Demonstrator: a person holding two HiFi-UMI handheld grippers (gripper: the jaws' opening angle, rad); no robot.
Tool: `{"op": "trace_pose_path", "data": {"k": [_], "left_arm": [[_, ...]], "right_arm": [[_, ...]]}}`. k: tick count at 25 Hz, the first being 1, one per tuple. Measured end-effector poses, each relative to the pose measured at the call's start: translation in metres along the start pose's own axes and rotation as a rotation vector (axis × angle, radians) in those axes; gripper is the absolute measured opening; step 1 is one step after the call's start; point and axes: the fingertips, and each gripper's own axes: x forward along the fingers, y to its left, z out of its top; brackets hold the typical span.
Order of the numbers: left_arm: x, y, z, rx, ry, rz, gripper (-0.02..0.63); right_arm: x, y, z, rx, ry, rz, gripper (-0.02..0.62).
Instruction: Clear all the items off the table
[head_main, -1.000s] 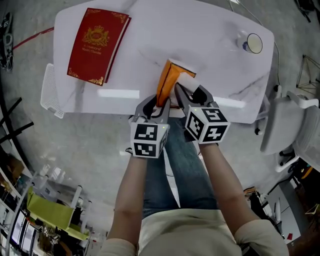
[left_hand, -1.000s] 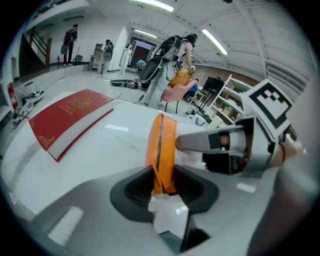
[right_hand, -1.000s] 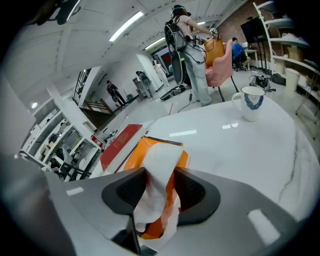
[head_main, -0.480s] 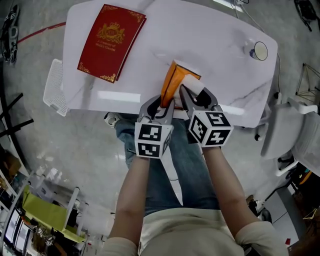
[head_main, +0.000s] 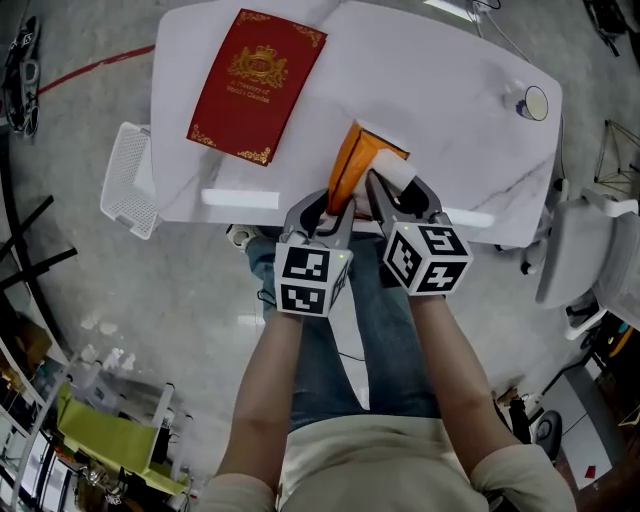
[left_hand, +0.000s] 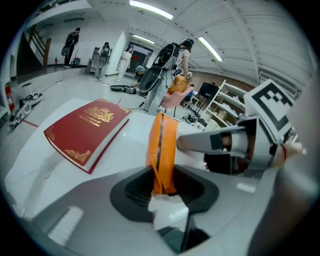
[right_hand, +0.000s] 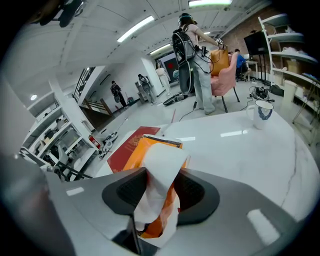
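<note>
L gripper (head_main: 335, 207) (left_hand: 162, 182): fingers clenching on the near end of the orange tissue pack (head_main: 350, 165) (left_hand: 162, 142). Pack standing on its narrow side, running straight out from the fingertips. Bit of white showing under the orange, deep betw. the fingers.

R gripper (head_main: 393, 190) (right_hand: 159, 192): fingers pinching the white tissue (head_main: 392, 170) (right_hand: 160, 162) that's sticking out of the pack. Some orange wrap getting caught in the same pinch.

Both grippers working side by side, close together. In L gripper view one R finger (left_hand: 212, 142) lying just right of the pack.

Pack sitting over the near edge of the white table (head_main: 440, 90) (right_hand: 235, 150). Can't tell whether it's resting on the top or hanging clear of it.

Red book (head_main: 257, 85) (left_hand: 87, 132) (right_hand: 125, 147) w/ gold crest lying flat, ahead and left of the L fingers, apart from the pack. In R gripper view it's showing just behind the pack.

Mug (head_main: 530, 102) (right_hand: 262, 112) standing upright, far ahead and right of the R fingers, near the table's far right corner.

White mesh basket (head_main: 128, 180) sitting against the table's left end, well left of the L fingers. White chair (head_main: 590, 270) standing off to the right of the R fingers, past the table edge.
</note>
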Motion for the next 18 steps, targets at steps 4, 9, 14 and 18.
{"op": "trace_pose_path", "data": {"k": [4,9,14,18], "left_arm": [[-0.020,0.025,0.005,0.008,-0.011,-0.013,0.123],[-0.045,0.061,0.006,0.006,-0.021,-0.014,0.123],[-0.071,0.099,0.003,-0.015,-0.031,0.001,0.123],[-0.091,0.129,0.002,-0.042,-0.047,0.021,0.123]], "right_arm": [[0.006,0.032,0.004,-0.001,-0.020,-0.012,0.169],[0.019,0.073,0.005,-0.003,-0.030,-0.009,0.167],[0.035,0.117,0.001,-0.025,-0.025,0.012,0.166],[0.049,0.153,0.001,-0.051,-0.016,0.031,0.166]]}}
